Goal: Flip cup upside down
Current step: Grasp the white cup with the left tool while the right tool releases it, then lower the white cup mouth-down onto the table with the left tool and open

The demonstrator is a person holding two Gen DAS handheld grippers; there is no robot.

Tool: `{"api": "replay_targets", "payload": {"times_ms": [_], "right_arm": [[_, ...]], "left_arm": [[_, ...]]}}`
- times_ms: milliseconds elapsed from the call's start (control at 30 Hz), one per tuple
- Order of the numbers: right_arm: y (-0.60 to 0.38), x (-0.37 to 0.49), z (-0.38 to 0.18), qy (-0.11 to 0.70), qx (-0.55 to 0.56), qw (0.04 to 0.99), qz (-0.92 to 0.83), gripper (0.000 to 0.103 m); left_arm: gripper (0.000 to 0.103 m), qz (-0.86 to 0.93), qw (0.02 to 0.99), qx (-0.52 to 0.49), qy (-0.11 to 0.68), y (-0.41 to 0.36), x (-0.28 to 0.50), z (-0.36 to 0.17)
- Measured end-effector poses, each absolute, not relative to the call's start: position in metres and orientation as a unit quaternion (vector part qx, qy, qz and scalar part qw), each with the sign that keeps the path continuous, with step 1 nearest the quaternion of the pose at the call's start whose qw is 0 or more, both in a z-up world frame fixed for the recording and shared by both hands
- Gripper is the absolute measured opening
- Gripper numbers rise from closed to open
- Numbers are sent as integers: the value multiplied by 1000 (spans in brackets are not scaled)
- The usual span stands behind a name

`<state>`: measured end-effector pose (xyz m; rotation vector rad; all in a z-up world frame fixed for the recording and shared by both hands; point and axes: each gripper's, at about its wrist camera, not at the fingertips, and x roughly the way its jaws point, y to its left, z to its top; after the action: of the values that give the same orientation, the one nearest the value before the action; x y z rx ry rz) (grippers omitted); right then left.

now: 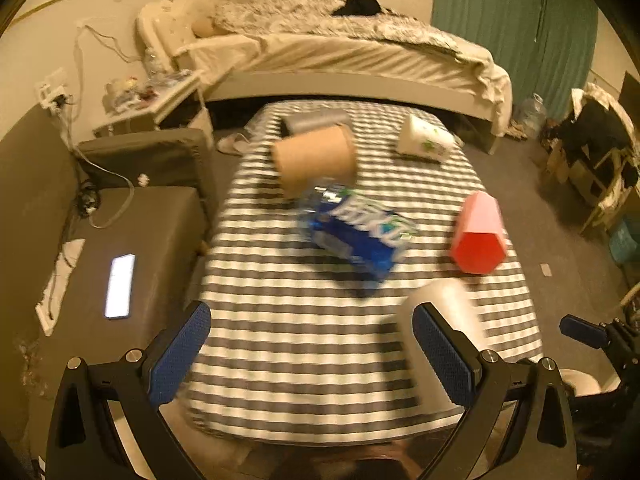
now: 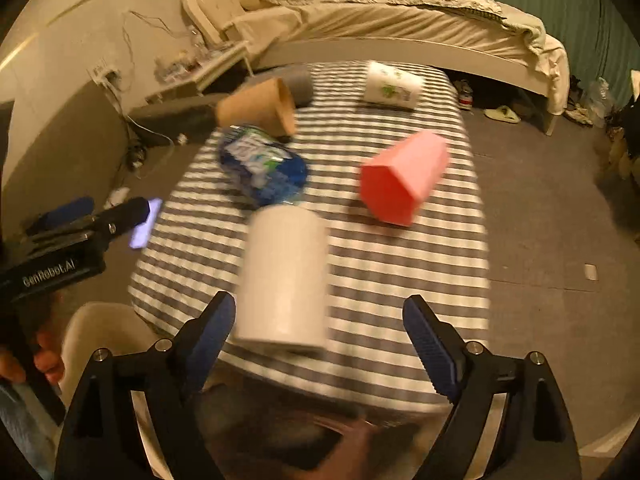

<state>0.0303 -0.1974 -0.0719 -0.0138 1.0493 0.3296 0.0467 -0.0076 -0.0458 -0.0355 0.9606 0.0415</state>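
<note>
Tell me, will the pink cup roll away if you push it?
Probably not far. The pink cup lies on its side, but its flat facets should stop it quickly. The striped cloth likely adds grip. It looks like light plastic, so a nudge may slide it.

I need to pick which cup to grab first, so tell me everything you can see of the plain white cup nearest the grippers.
The white cup is a plain, smooth cylinder with no print or handle visible, blurred by motion. It stands on the striped tablecloth near the table's front edge, just ahead of the open right gripper, nearer its left finger; whether they touch is unclear. Whether its mouth faces up or down cannot be told. The blue bottle lies just behind it.
</note>
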Motion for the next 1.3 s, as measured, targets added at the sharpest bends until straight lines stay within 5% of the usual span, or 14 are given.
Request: {"api": "replay_targets", "payload": {"times_ms": [467, 667, 767, 1300], "right_arm": [[-262, 51, -96, 518, -21, 846, 124, 86], [-273, 56, -100, 520, -7, 846, 120, 86], [-276, 55, -101, 520, -4, 847, 114, 86], [-273, 45, -87, 506, -14, 857, 95, 86]], "left_arm": [[101, -7, 829, -23, 559, -82, 108, -101], [75, -47, 809, -47, 585, -87, 116, -110], [73, -59, 804, -27, 591, -93, 116, -108], [72, -68, 866, 15, 495, -94, 94, -51]]}}
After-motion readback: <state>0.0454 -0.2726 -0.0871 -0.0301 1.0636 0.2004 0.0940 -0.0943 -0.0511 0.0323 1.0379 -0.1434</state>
